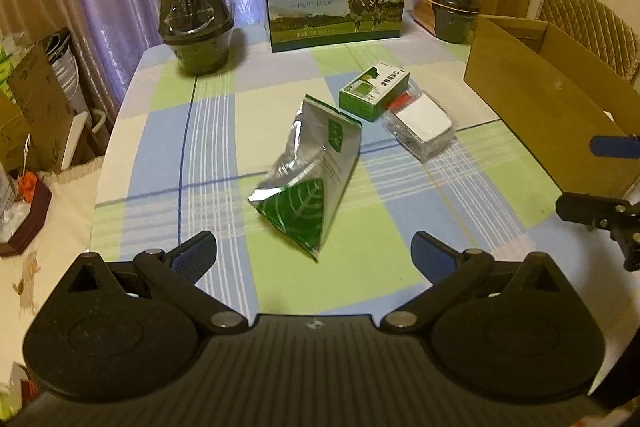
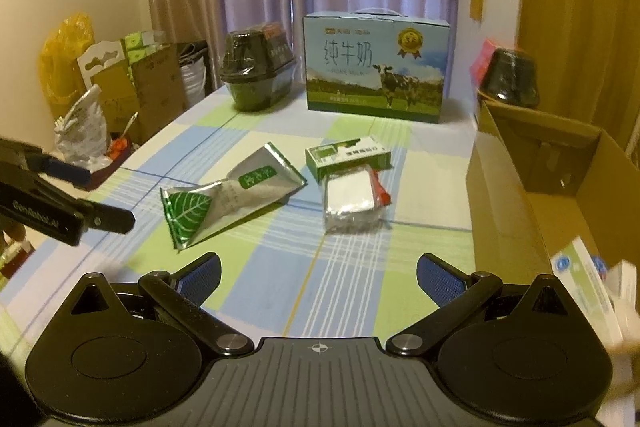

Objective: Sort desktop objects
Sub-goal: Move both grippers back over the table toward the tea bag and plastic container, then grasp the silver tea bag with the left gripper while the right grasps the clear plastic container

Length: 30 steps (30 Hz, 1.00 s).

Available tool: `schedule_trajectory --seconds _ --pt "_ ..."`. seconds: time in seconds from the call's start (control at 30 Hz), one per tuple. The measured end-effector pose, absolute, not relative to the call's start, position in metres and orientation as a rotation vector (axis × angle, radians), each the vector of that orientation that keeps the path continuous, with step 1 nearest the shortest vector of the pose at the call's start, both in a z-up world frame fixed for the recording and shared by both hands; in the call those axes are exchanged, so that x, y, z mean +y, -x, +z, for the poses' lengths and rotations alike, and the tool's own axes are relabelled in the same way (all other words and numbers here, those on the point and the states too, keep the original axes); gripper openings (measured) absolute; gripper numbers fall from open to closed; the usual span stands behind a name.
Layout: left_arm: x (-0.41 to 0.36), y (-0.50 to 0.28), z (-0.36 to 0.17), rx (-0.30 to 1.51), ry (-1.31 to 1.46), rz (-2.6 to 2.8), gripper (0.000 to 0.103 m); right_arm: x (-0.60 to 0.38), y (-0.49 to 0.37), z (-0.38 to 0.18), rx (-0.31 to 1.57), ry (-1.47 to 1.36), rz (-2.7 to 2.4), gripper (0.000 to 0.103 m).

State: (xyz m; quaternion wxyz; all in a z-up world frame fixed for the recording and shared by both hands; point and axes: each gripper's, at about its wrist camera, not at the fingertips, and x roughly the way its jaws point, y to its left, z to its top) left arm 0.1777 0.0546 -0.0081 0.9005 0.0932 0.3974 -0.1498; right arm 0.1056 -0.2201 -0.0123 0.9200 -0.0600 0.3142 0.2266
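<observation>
A crumpled silver pouch (image 1: 306, 179) with a green leaf print is seen lying on the checked tablecloth (image 1: 160, 155), near a green-and-white carton (image 1: 374, 89). Both the left gripper (image 1: 314, 251) and the right gripper (image 2: 318, 275) are held with jaws spread, nothing between them.

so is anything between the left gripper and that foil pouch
Nothing visible: the open left gripper faces the foil pouch across bare tablecloth. The green box and clear packet lie beyond it.
</observation>
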Motion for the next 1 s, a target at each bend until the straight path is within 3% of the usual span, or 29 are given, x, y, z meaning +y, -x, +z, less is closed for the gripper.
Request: schedule_trajectory --seconds 1.0 --pt "0.040 -0.341 -0.061 0.952 -0.239 -0.525 0.101 -0.171 -0.244 -0.091 0.664 0.276 0.392 0.101"
